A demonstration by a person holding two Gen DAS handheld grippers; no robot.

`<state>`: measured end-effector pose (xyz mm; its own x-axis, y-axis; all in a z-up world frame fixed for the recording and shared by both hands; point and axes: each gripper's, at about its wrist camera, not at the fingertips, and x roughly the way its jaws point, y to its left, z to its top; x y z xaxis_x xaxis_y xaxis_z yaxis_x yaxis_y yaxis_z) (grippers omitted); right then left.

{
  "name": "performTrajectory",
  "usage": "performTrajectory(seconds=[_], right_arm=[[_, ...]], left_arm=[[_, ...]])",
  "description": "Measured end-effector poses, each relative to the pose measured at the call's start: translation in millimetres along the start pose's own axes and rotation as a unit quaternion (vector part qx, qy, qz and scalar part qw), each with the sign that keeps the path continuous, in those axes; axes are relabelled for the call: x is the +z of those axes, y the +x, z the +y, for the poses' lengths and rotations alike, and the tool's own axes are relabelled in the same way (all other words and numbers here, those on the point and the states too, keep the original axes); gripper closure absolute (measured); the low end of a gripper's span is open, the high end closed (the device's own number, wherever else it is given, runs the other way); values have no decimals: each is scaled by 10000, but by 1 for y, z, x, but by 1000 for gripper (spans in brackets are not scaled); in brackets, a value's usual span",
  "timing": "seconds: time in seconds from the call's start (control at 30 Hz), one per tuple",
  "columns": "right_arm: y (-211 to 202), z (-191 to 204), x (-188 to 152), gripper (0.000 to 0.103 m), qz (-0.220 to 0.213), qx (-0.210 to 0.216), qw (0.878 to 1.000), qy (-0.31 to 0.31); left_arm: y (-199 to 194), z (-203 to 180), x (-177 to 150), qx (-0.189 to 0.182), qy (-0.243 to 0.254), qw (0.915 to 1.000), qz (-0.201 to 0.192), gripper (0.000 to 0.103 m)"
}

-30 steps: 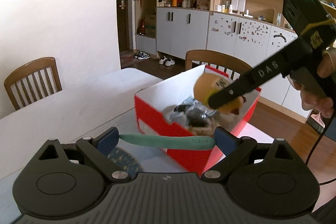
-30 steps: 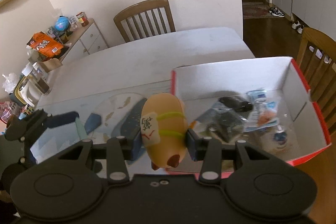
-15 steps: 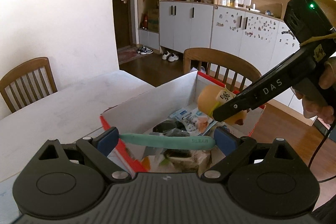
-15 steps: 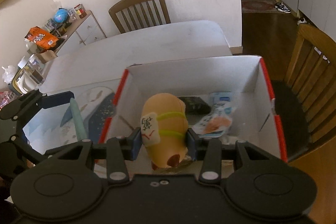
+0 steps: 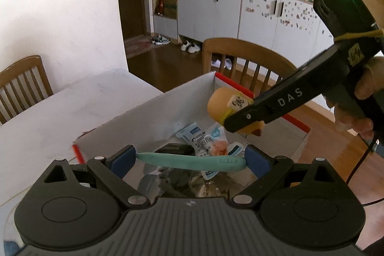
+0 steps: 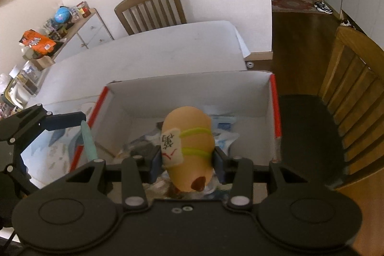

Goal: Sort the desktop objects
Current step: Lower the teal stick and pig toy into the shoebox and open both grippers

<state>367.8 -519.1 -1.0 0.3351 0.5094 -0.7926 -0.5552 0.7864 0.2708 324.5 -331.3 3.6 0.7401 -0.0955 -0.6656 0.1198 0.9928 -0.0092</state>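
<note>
My left gripper [image 5: 189,161] is matte black, with two round discs on its body, silver screws at the linkage pivots, a ribbed grey middle and blue pads on the jaws. My right gripper [image 5: 242,122] carries white "DAS" lettering along one black finger, a green light on its housing, a yellow cord round the neck and a black cable trailing beneath my hand [image 5: 360,109].

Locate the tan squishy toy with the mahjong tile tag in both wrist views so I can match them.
Left wrist view: the tan toy sits right of centre, clamped in the right tool, held over the red and white box.
Right wrist view: the tan toy is at centre, between the tool's own pads, over the same box.
Shared landmark: the teal stick in the left tool.
</note>
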Motion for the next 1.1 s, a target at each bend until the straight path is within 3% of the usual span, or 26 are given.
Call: performTrajectory(seconds=[0.53,1.1], right_arm=[[52,-17,31,59,516,-298,9974,-393],[80,-7,34,59,657,-364,9941,-782]], left_arm=[[68,4,17,159,-165,9977,639,5],[87,15,3,193,-270,9917,1240,5]])
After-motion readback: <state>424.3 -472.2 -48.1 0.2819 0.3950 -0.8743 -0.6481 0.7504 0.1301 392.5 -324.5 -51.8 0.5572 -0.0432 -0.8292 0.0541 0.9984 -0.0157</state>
